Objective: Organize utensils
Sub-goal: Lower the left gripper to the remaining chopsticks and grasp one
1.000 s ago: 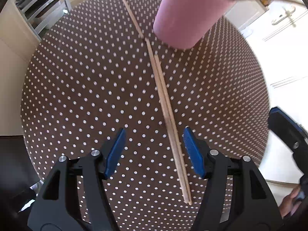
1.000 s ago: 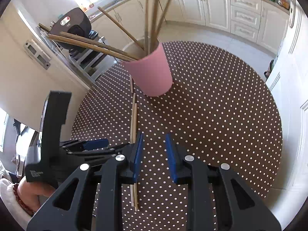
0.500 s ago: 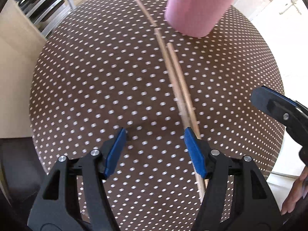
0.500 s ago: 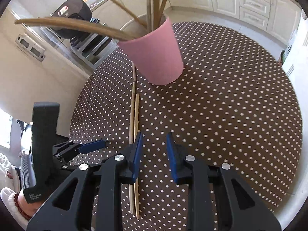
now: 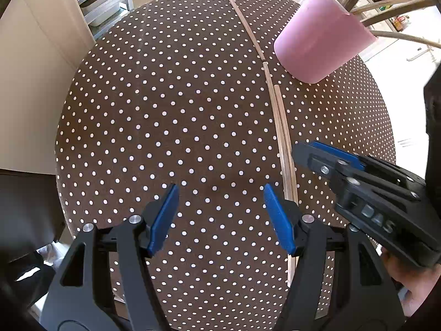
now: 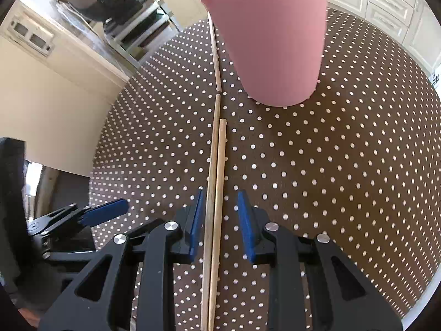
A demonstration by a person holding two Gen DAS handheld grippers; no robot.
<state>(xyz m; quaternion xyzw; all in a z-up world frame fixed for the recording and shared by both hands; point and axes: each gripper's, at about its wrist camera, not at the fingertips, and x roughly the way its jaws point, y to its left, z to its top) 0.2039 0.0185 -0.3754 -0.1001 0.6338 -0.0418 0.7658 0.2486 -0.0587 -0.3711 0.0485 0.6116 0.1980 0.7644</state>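
Two wooden chopsticks (image 6: 216, 165) lie side by side on the dotted tablecloth, in front of a pink cup (image 6: 270, 44) that holds several more sticks. My right gripper (image 6: 220, 195) points down over the pair, its jaws narrowly open with both sticks between the blue pads, which do not press on them. In the left wrist view the same pair (image 5: 284, 138) runs just right of my left gripper (image 5: 220, 189), which is open over bare cloth. The right gripper (image 5: 300, 151) comes in from the right. A third chopstick (image 5: 242, 16) lies beyond, beside the cup (image 5: 317, 47).
The round table (image 5: 124, 110) has a brown cloth with white dots. A metal rack (image 5: 104, 2) and a beige wall stand beyond its left edge. White cabinets (image 6: 391, 5) stand at the far right. A person's hand (image 5: 413, 289) holds the right gripper.
My right gripper has come down and forward until the two chopsticks lie between its jaws. My left gripper has shifted left, so the pair now lies outside its right finger.
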